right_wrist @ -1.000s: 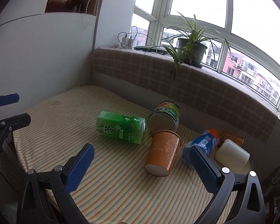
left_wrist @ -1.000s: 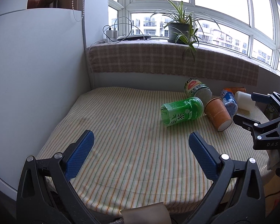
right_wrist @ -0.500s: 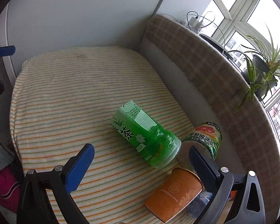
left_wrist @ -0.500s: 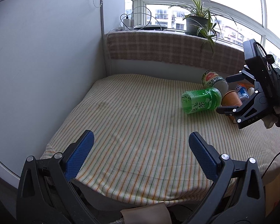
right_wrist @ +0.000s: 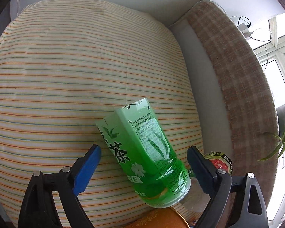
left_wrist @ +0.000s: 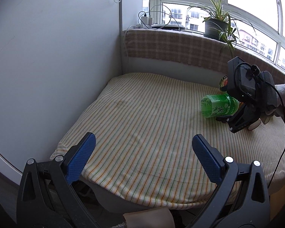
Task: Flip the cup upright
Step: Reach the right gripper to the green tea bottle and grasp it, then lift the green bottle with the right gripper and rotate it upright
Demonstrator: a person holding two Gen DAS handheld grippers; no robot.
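Right gripper (right_wrist: 143, 166) has swung down and in since the earlier frame, now straddling the green tea cup (right_wrist: 142, 152) instead of hanging back over the whole pile. Jaws spread wide, blue pads either side of the cup's lower body, neither pad touching it. Left gripper (left_wrist: 141, 155) shifted too, view panned left; also wide open, holding nothing, hovering over the near edge of the striped cloth (left_wrist: 152, 117), well apart from the green tea cup (left_wrist: 219, 105).

Green tea cup lies on its side on the striped cloth (right_wrist: 66, 76), its wider round end toward the right gripper and its squared end pointing away over the cloth. From the left wrist view the cup sits at the far right of the cloth, with the right gripper's black body (left_wrist: 245, 98) just beside and partly over it, a gloved hand (left_wrist: 277, 96) behind.

Orange paper cup (right_wrist: 157, 218) just below the green tea cup at the bottom edge of the right wrist view, mostly cut off, on its side; contact with the green cup cannot be told. Can with red-green label (right_wrist: 221, 161) just right of the green tea cup, behind the right pad. Checked cushion strip (right_wrist: 237, 76) runs behind the cup along the sill; potted plant (left_wrist: 216, 24) on the sill above it.
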